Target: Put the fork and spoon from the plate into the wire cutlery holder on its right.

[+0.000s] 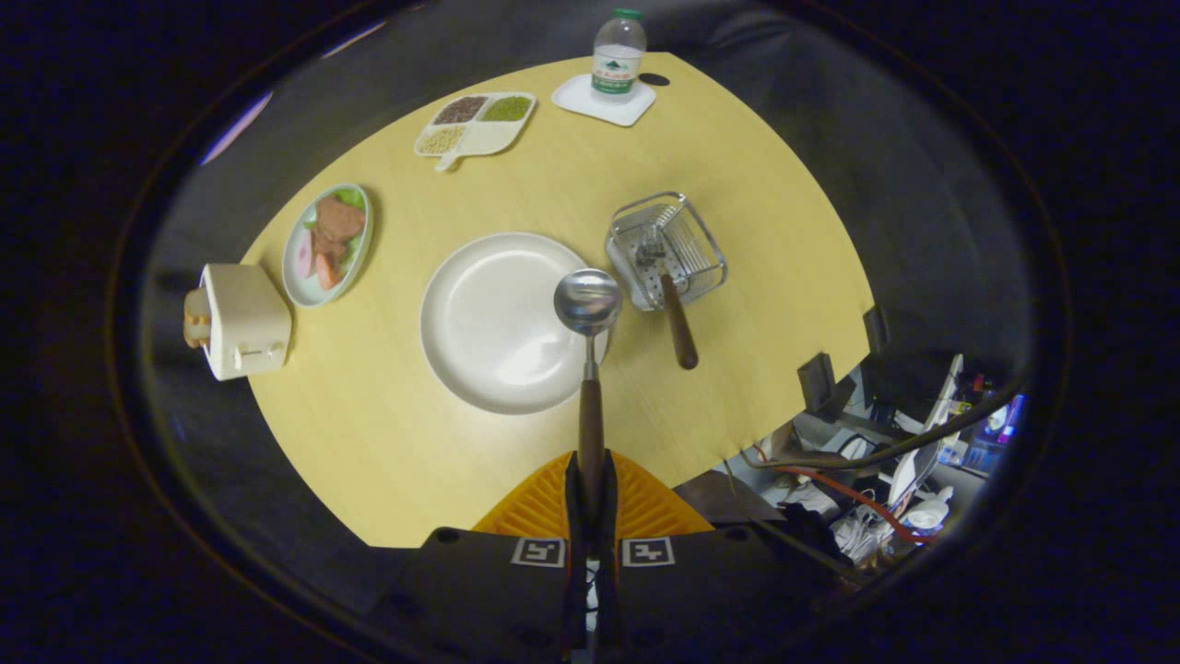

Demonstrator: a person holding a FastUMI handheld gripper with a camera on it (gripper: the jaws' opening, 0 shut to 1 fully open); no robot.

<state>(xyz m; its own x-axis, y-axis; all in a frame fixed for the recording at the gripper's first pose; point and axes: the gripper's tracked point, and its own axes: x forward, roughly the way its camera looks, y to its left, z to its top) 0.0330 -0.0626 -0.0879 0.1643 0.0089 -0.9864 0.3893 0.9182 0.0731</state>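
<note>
a: what's the claw (591, 480) doing?
b: clamped tight on the spoon (588, 318) handle, bowl up over the plate (493, 323) rim.
a: the fork (668, 300)?
b: in the wire cutlery holder (666, 249), mid-bench (415, 443), handle poking out.

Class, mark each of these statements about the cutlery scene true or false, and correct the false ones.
1. The gripper is shut on the spoon's handle. True.
2. The fork lies on the plate. False: it leans in the wire cutlery holder, handle sticking out.
3. The plate is bare. True.
4. The water bottle stands in the holder. False: it stands on a white coaster.
</note>
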